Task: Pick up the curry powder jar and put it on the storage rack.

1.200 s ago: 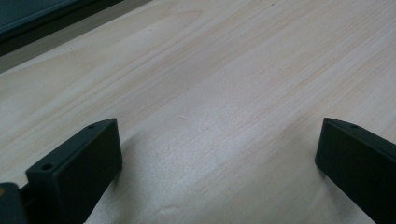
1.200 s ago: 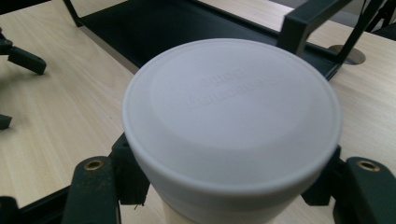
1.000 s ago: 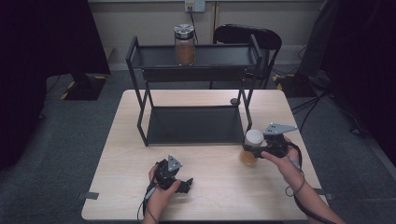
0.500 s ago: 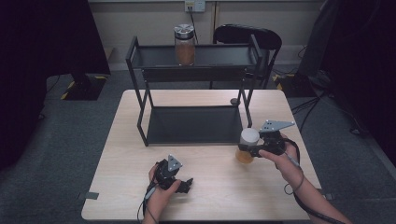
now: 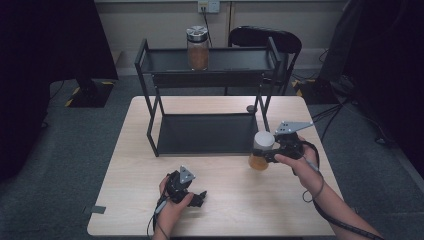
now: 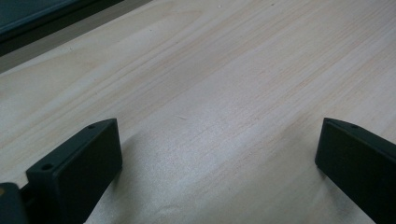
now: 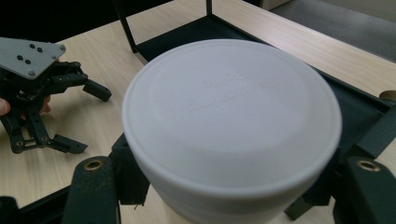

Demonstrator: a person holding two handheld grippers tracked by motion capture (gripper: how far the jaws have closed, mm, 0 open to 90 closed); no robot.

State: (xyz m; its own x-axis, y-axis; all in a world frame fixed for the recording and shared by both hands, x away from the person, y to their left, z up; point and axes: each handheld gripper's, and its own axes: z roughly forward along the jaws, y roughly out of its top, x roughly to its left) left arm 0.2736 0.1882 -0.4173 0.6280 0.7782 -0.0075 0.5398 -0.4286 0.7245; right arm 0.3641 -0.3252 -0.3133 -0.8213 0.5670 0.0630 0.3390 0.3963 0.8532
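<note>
A jar (image 5: 259, 160) with a white lid (image 7: 231, 121) and amber contents hangs just above the table's right side, in front of the black shelf (image 5: 150, 117). My right gripper (image 5: 271, 151) is shut on it below the lid, one jaw on each side. A second, metal-lidded jar (image 5: 198, 48) of the same amber stuff stands on the shelf's top tier. My left gripper (image 5: 199, 196) rests near the table's front edge. Its jaws are wide apart over bare wood (image 6: 219, 158), with nothing between them. The right gripper view has that left gripper (image 7: 91, 119) at its left.
The shelf's lower tier (image 5: 200, 135) is an empty dark tray on the light wooden table (image 5: 225, 210). A small dark round thing (image 5: 251, 108) lies by the shelf's right rear leg. A black chair (image 5: 265, 40) stands behind the table.
My right gripper has lifted the white-lidded jar off the table and carried it slightly left, toward the shelf. The left gripper has not moved.
</note>
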